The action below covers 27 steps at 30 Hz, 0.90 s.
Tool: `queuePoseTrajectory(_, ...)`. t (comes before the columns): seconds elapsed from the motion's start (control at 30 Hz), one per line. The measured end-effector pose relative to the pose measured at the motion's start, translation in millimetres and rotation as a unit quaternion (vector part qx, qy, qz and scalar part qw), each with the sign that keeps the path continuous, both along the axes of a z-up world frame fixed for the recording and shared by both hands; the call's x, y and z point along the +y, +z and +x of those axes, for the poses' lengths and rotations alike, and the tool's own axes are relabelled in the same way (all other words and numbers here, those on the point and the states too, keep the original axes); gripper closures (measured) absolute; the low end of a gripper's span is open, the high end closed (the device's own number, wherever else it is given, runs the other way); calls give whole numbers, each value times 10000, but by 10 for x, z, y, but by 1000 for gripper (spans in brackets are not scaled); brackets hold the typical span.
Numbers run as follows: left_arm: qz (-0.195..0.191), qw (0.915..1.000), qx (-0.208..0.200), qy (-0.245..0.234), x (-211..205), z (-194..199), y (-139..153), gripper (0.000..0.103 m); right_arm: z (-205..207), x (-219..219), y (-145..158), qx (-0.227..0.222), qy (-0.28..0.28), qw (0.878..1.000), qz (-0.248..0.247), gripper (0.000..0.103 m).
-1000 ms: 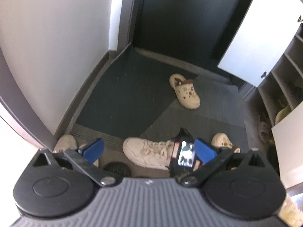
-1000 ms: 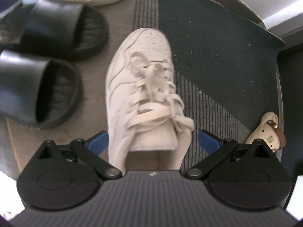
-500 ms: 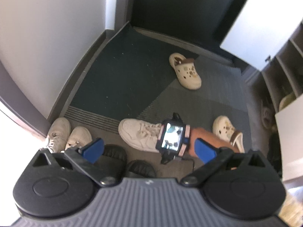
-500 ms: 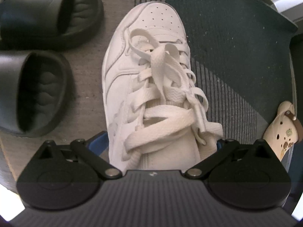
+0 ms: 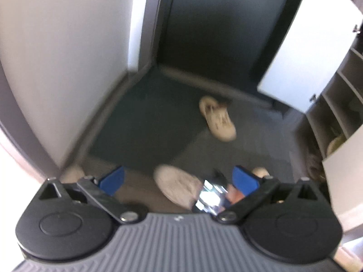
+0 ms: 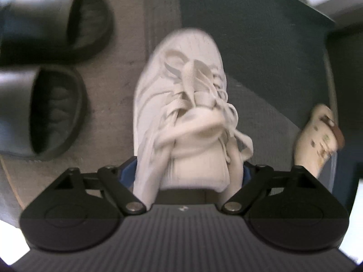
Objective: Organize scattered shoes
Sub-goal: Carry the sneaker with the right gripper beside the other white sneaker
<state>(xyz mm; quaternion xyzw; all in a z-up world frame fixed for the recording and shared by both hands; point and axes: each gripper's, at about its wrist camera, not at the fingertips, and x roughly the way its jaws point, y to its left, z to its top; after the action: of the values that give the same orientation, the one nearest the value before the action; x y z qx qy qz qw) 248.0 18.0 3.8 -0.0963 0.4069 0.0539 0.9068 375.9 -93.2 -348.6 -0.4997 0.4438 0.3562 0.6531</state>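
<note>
Right tongs [image 6: 189,173] now closing around white sneaker [image 6: 181,95].

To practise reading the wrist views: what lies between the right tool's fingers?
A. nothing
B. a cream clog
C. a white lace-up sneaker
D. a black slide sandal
C: in the right wrist view the white sneaker sits heel-first between the right tool; the black slides and the clog lie off to either side.

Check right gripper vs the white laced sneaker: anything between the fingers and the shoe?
Nothing visible. The right gripper straddles the heel end of the white sneaker; its jaws have just been closing, and the blue pads sit at the shoe's sides. The black slides lie off to the left, clear of the fingers.
</note>
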Motion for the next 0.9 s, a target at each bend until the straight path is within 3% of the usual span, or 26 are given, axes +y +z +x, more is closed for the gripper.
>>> queuePoseTrajectory(0.23,364,9980,-456,247,68,-58,275,0,-130,-251,412,79,-1419,9898,-1,17)
queuePoseTrajectory(0.37,313,9970,-643,296,105,-52,418,0,-184,-323,713,372,-2445,9685,278,17)
queuePoseTrajectory(0.5,601,9950,-758,-242,-43,-117,516,0,-278,-406,855,514,-3226,9442,426,17)
queuePoseTrajectory(0.57,651,9946,-709,-376,-117,-173,521,0,-338,-528,899,580,-3771,9216,716,17)
queuePoseTrajectory(0.63,383,9961,-517,-604,-146,-210,504,0,-422,-643,920,691,-4230,8983,972,17)
queuePoseTrajectory(0.7,156,9963,-352,-764,-148,-221,485,0,-551,-825,924,873,-4849,8603,1307,17)
queuePoseTrajectory(0.83,-56,9976,-85,-689,-42,-132,414,0,-848,-1134,821,1221,-5907,7704,2063,17)
queuePoseTrajectory(0.9,-269,9982,53,-530,73,-76,357,0,-1016,-1153,732,1220,-6103,7533,2127,17)
